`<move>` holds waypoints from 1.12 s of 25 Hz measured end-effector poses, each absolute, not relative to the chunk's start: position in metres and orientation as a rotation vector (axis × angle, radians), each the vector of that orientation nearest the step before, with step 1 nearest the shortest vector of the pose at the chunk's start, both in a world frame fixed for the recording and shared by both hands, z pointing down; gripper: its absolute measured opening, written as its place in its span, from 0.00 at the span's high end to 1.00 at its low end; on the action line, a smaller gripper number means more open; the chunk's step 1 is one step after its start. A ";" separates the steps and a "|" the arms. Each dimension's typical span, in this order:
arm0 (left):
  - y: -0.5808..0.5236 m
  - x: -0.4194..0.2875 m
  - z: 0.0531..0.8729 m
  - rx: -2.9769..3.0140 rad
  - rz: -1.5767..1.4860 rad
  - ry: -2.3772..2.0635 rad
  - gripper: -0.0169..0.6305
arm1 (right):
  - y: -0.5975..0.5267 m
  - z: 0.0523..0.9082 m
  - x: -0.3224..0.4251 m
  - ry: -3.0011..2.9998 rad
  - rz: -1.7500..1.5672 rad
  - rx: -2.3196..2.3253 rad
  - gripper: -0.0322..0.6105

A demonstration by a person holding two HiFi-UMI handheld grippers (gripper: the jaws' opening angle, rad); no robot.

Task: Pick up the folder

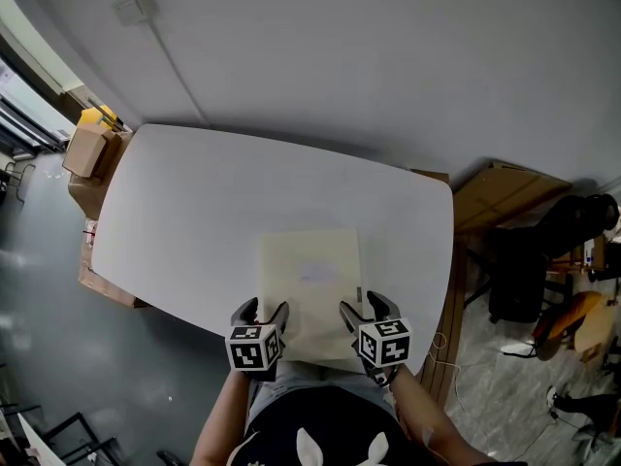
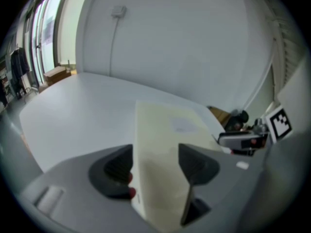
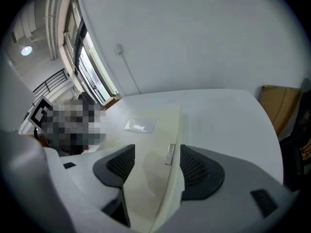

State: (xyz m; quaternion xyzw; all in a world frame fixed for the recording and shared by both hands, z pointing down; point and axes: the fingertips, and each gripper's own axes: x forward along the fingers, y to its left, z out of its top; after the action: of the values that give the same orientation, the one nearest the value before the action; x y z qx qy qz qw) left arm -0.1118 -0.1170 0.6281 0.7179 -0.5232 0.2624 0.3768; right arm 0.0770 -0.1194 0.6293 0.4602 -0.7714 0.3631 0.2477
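A cream folder lies flat on the white table, its near edge at the table's front edge. My left gripper stands open at the folder's near left corner. One jaw is outside the left edge and the other is over the folder. My right gripper stands open at the near right corner. In the right gripper view the folder's right edge and a small metal clip run between the right gripper's jaws. The left gripper has the sheet filling its gap.
Cardboard boxes stand at the table's left end, and flat cardboard leans at the right. A dark chair stands beyond that. A wall box with a cable hangs behind the table. The person's body is right at the front edge.
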 end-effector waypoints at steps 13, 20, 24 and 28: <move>-0.121 -0.114 0.641 1.815 0.663 -1.295 0.54 | -0.120 0.647 0.074 -2.066 1.072 1.239 0.55; -0.119 -0.112 0.649 1.806 0.681 -1.268 0.54 | -0.119 0.656 0.076 -2.050 1.097 1.233 0.55; -0.118 -0.113 0.653 1.797 0.685 -1.254 0.54 | -0.118 0.658 0.076 -2.046 1.129 1.235 0.55; -0.117 -0.112 0.658 1.786 0.668 -1.233 0.54 | -0.118 0.661 0.075 -2.056 1.142 1.219 0.55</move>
State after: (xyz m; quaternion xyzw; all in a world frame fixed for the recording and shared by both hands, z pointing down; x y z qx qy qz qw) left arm -0.1123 -0.1171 0.6577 0.7132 -0.4922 0.2668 0.4218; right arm 0.0749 -0.1177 0.6607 0.4463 -0.7528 0.4180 0.2436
